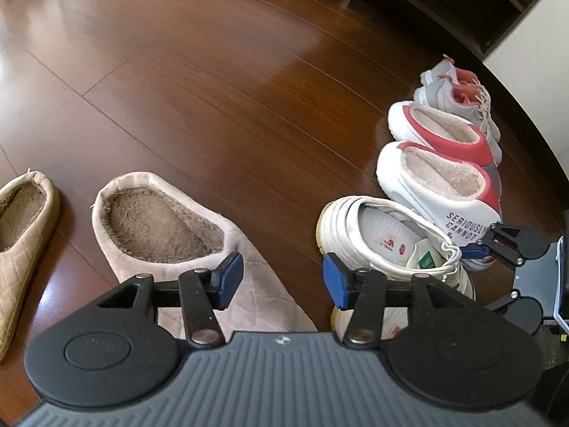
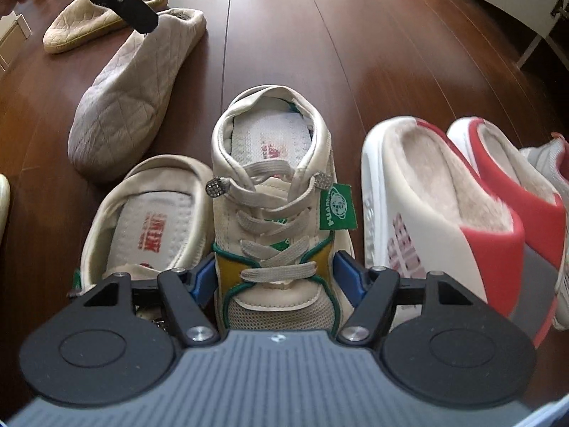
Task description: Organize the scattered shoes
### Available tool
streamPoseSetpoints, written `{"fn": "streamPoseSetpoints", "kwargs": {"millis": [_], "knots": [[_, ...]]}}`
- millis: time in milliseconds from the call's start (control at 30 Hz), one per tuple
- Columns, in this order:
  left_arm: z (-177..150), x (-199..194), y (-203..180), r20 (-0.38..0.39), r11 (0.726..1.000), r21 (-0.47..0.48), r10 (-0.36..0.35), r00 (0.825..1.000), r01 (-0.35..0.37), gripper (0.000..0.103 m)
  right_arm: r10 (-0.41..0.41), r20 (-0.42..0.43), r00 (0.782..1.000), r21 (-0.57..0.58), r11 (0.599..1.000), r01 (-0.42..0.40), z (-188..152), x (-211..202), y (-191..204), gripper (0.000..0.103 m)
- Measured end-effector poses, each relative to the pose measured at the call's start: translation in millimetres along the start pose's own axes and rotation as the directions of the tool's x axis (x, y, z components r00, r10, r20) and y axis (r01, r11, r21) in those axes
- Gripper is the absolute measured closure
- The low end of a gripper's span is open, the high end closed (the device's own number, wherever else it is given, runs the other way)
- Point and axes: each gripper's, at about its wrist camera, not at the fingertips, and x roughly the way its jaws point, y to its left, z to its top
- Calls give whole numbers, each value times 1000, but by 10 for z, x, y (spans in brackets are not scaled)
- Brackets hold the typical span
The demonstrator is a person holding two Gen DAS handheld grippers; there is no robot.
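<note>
While the tan quilted slipper and the grey quilted slipper lie loose at the left, the left gripper hangs open and empty above the floor just beside the grey one's toe. Further right, the right gripper straddles the cream laced sneaker, pads at both flanks, seemingly clamped; its long axis runs straight ahead, heel away. Its mate lies alongside. Rightmost, the white-and-red clogs read "SERIOUSLY CANNOT".
</note>
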Motion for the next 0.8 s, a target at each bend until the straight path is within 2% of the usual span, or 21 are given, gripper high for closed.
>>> {"fn": "streamPoseSetpoints", "kwargs": {"millis": [67,133,300,333,433,500,567,667,733,800], "knots": [[-9,12,-24,-7,1000,6,-3,1000,3,48,-2,-2,1000,12,1000,2,-10,-6,-14,35],[-19,15,-43,-11,1000,12,-5,1000,5,48,5,-2,1000,42,999,-4,26,-30,-57,29],[-33,37,-71,-23,1000,19,-12,1000,13,48,1,25,1000,56,998,-2,9,-59,-56,27],[-34,41,-82,-25,1000,23,-12,1000,13,48,5,29,1000,56,998,-7,2,-54,-65,30],[-37,43,-113,-28,999,39,-14,1000,15,48,38,26,999,72,997,-39,-21,-52,-129,29],[-41,45,-128,-29,999,46,-17,999,18,48,62,10,998,96,993,-62,-46,-138,-177,20],[-48,57,-142,-36,998,49,-26,999,28,48,104,10,994,142,984,-105,-115,-255,-248,20],[-41,94,-169,-47,998,52,-43,998,45,48,238,3,971,176,956,-235,-258,-432,-290,20],[-32,120,-210,-52,997,60,-51,997,54,48,382,-22,924,151,915,-375,-377,-485,-214,19],[-28,136,-246,-56,996,69,-56,997,59,48,446,-57,893,144,889,-435,-435,-423,-139,19]]}}
